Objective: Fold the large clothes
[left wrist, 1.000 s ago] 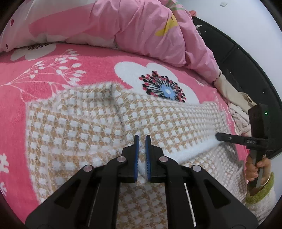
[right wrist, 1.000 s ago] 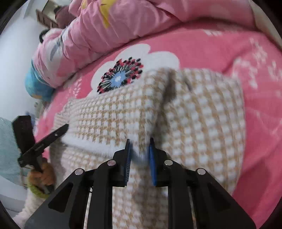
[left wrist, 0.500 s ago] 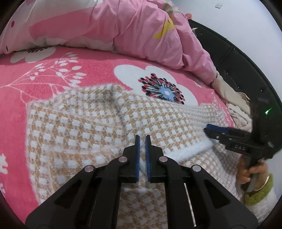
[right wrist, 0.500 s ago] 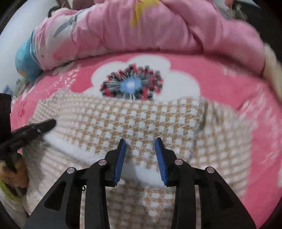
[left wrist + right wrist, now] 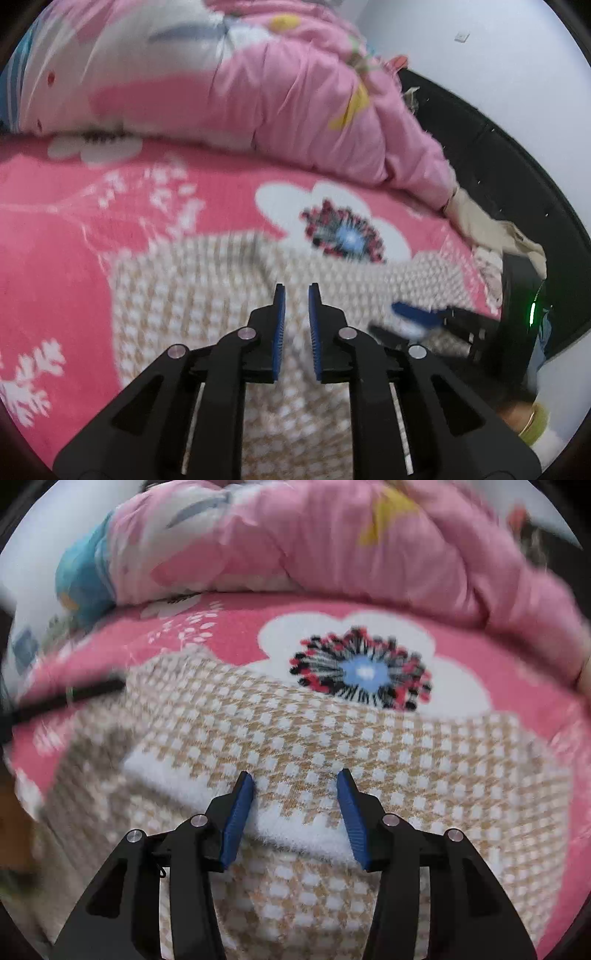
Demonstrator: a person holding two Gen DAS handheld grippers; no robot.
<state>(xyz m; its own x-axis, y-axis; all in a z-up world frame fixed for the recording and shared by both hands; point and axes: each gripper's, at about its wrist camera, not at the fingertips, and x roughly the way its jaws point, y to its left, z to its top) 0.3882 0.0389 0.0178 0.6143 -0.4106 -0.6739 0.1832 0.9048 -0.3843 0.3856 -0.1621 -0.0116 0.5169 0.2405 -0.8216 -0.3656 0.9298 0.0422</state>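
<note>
One tan/white checked knit sweater point(image 5: 332, 738), folded on the pink flower bedspread point(image 5: 240, 635)

Fuzzy white hem band across it; both grippers just opened, left gripper point(image 5: 294, 325) w/ narrow gap, right gripper point(image 5: 295, 808) wider, nothing pinched

beyond the left hand-held gripper point(image 5: 294, 291), open pink bed point(image 5: 55, 229) is seen; passage farther ahead is blocked by the heaped quilt point(image 5: 258, 92).

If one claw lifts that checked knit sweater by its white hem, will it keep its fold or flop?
The checked knit sweater will probably flop: it lies soft on the pink blanket. Its thick, fuzzy knit looks grippy, not slippery. The folded white hem likely sags open if lifted from one point.
</note>
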